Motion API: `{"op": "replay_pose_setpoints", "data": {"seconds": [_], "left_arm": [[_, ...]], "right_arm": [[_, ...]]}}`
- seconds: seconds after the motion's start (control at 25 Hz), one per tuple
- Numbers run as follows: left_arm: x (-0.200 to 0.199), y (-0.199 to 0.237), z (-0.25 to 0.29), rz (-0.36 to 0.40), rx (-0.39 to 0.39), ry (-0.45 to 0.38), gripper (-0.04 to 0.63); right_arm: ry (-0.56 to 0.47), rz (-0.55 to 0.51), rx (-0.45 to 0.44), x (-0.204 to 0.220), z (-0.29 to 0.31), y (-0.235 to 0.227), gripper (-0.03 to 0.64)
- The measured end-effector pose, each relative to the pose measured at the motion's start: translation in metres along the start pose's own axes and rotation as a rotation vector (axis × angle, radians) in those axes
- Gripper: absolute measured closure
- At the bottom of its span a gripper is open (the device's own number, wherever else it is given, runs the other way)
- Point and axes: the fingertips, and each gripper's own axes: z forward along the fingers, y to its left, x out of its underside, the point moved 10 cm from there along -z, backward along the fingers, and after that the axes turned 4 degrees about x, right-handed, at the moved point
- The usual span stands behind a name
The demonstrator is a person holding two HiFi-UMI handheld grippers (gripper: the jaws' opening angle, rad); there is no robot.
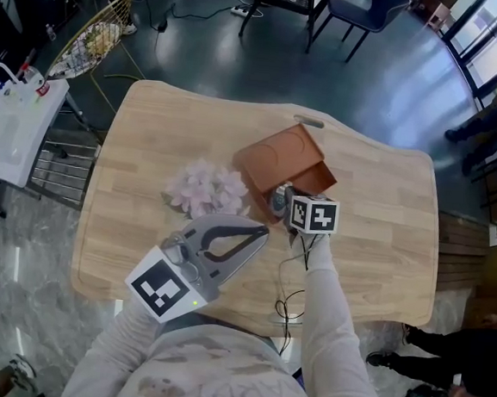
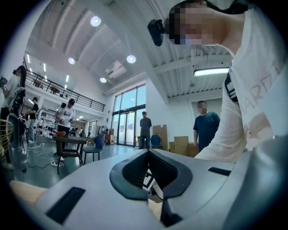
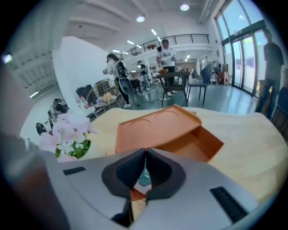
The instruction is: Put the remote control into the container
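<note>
The orange container point(image 1: 287, 158) lies open on the wooden table point(image 1: 379, 187), its lid tipped back; in the right gripper view the container point(image 3: 180, 134) is just ahead. My right gripper point(image 1: 276, 197) rests at the container's near edge. Its jaws meet at the tips point(image 3: 145, 152), and a small white and teal piece of the remote control point(image 3: 144, 179) shows pinched between the pads. The remote is hidden in the head view. My left gripper point(image 1: 261, 232) hovers above the table's near side, raised and shut point(image 2: 148, 152) on nothing.
A bunch of pale pink flowers point(image 1: 204, 189) lies left of the container, also seen at the left point(image 3: 63, 134). A thin cable point(image 1: 287, 305) hangs over the table's near edge. A white cart point(image 1: 12, 129) and a wire basket point(image 1: 94, 37) stand on the floor left. People stand around the hall.
</note>
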Motion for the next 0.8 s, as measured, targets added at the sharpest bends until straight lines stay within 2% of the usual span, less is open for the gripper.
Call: {"op": "replay_pose_setpoints", "data": {"seconds": [0.24,0.4,0.6,0.8], "left_arm": [[0.002,-0.012,0.003,-0.016,-0.001,-0.005,0.584],[0.001,-0.021,0.004,-0.014,-0.004,-0.011,0.584],[0.0,-0.035,0.004,-0.006,-0.002,-0.016,0.584],[-0.002,-0.049,0.003,0.006,-0.004,-0.023,0.584]], "right_arm": [[-0.346,-0.07,-0.093,-0.002,-0.076,0.028,0.598],[-0.509,-0.09,-0.165,-0.002,-0.136,0.053,0.598],[-0.637,-0.096,-0.223,0.005,-0.199,0.074,0.598],[-0.696,-0.133,-0.244,0.019,-0.24,0.086,0.598]]}}
